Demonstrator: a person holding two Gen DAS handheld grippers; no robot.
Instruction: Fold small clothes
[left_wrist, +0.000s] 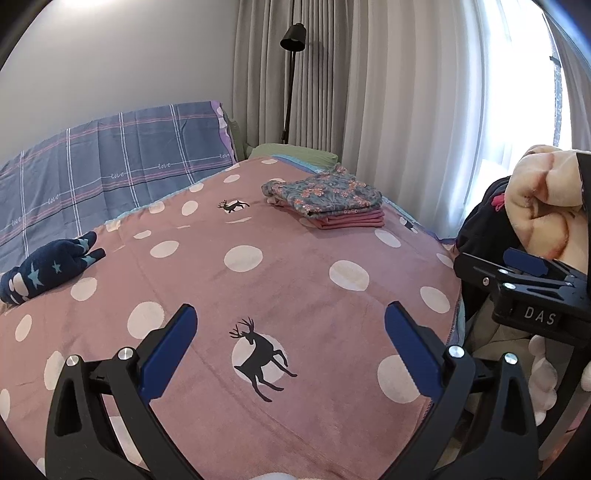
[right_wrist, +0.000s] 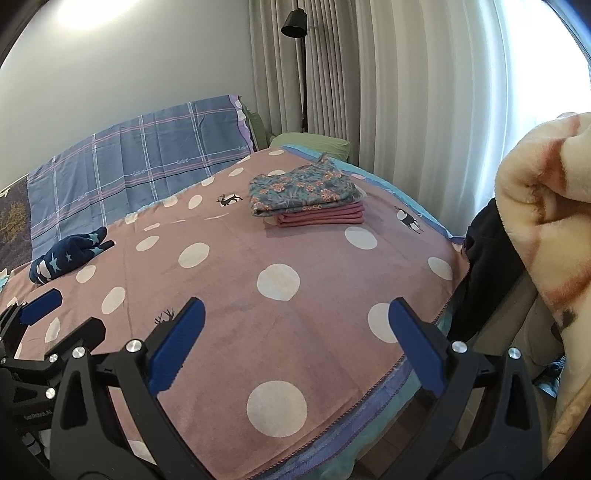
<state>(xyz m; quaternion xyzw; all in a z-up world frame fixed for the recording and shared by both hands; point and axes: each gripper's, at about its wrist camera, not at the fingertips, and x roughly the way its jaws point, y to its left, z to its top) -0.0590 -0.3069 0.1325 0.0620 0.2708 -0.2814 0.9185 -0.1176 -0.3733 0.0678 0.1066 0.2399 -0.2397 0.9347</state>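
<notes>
Both grippers hover above a pink dotted bedspread (left_wrist: 295, 266). The left gripper (left_wrist: 290, 347) has its blue-padded jaws spread apart and empty; the right gripper (right_wrist: 295, 339) is likewise spread and empty. A folded stack of small clothes (right_wrist: 310, 199), floral piece on top of pink ones, lies at the far side. A navy star-patterned garment (left_wrist: 48, 267) lies crumpled near the plaid pillow (left_wrist: 110, 166).

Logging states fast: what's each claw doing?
Left claw: open, holding nothing.
Right claw: open, holding nothing.
</notes>
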